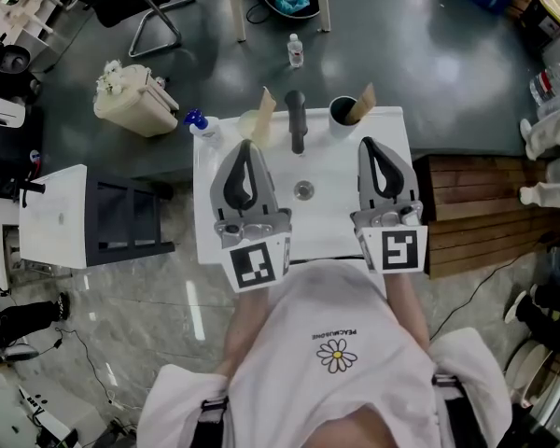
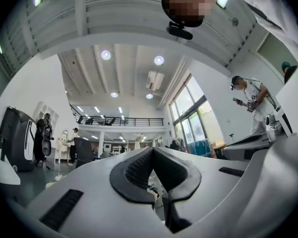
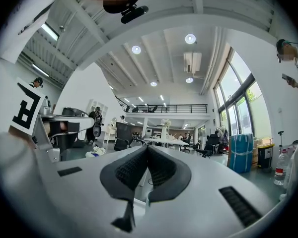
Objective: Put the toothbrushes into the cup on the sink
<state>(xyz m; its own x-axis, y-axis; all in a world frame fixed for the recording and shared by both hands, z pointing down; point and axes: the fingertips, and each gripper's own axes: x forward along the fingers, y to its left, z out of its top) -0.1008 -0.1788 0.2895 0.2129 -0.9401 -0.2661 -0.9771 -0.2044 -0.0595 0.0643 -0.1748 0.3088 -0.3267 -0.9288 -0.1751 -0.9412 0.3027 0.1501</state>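
The white sink (image 1: 331, 231) lies just below me in the head view, with a dark tap (image 1: 297, 119) at its back and a drain (image 1: 303, 190) in the middle. A pale cup (image 1: 251, 125) stands back left and a dark cup (image 1: 342, 113) back right. A tan flat stick, maybe a toothbrush, leans in each (image 1: 265, 105) (image 1: 364, 103). My left gripper (image 1: 245, 149) (image 2: 153, 150) and right gripper (image 1: 371, 146) (image 3: 148, 148) hover side by side over the basin. Both are shut with nothing between the pads. The gripper views show only the room.
A blue-capped bottle (image 1: 198, 123) stands at the sink's back left corner. Wooden slats (image 1: 471, 203) lie to the right, a black rack (image 1: 131, 217) and white table (image 1: 51, 217) to the left. A cream bin (image 1: 131, 101) and a small bottle (image 1: 296, 51) stand behind. A person (image 2: 251, 100) stands in the room.
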